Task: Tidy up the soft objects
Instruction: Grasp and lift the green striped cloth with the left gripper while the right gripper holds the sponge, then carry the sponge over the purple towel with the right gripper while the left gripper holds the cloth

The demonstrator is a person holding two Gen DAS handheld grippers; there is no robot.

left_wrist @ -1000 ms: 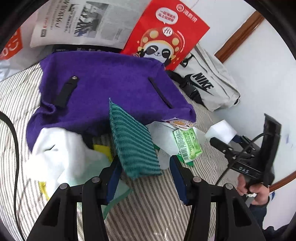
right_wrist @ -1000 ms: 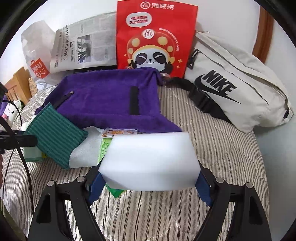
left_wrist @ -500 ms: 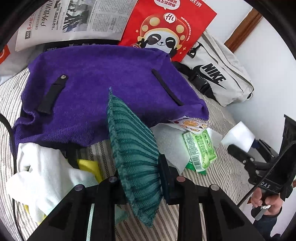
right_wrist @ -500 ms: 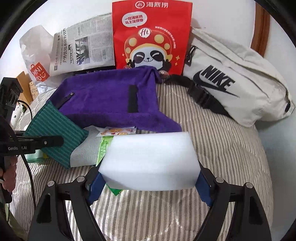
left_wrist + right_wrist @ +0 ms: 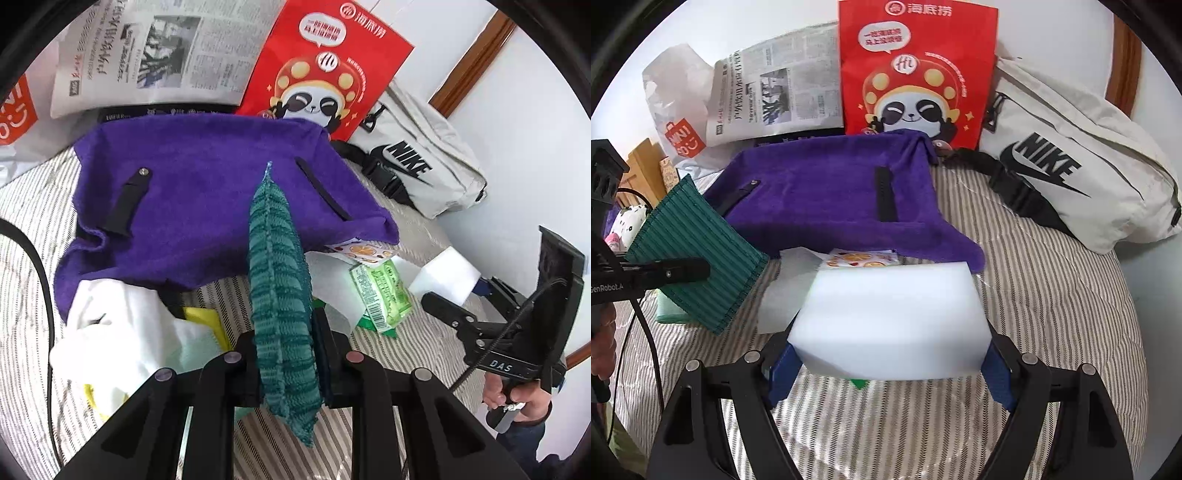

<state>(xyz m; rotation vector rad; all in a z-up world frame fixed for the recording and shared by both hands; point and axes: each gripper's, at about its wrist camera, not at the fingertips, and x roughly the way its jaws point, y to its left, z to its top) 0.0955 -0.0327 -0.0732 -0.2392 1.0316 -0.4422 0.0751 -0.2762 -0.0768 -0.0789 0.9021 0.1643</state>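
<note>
Two handheld grippers work over a bed with a grey-and-white striped cover (image 5: pixel 1052 288).

The left gripper (image 5: pixel 286 354) has its two black fingers (image 5: pixel 240 365) pressed close together, pinching a green striped knitted cloth (image 5: pixel 280 295) by its lower part. The cloth stands on edge between the fingers and rises beyond their tips, lifted off the bed. In the right wrist view the same cloth (image 5: pixel 698 254) shows its flat face, clamped in the left gripper's fingertips.

The right gripper (image 5: pixel 890 365) has its fingers spread wide and closed on a white foam sponge block (image 5: pixel 894 321), one blue pad (image 5: pixel 783 373) against each side. The block sits between the fingers and reaches past their tips, held above the bed.

Ahead of both pairs of fingers lies a purple towel (image 5: pixel 207 192) with two black straps on it. Just past the left fingertips, to their right, lie a green packet (image 5: pixel 380 295) and a sheet of fruit stickers (image 5: pixel 362 251) at the towel's near edge. To the left of the left fingers is a heap of white cloth (image 5: pixel 118 325) with a yellow item (image 5: pixel 207 321) partly under it.

Beyond the towel, against the wall, stand a newspaper (image 5: pixel 147 55) and a red paper bag with a panda cartoon (image 5: pixel 916 70). To the right of it lies a pale Nike waist bag (image 5: pixel 1071 177).
</note>
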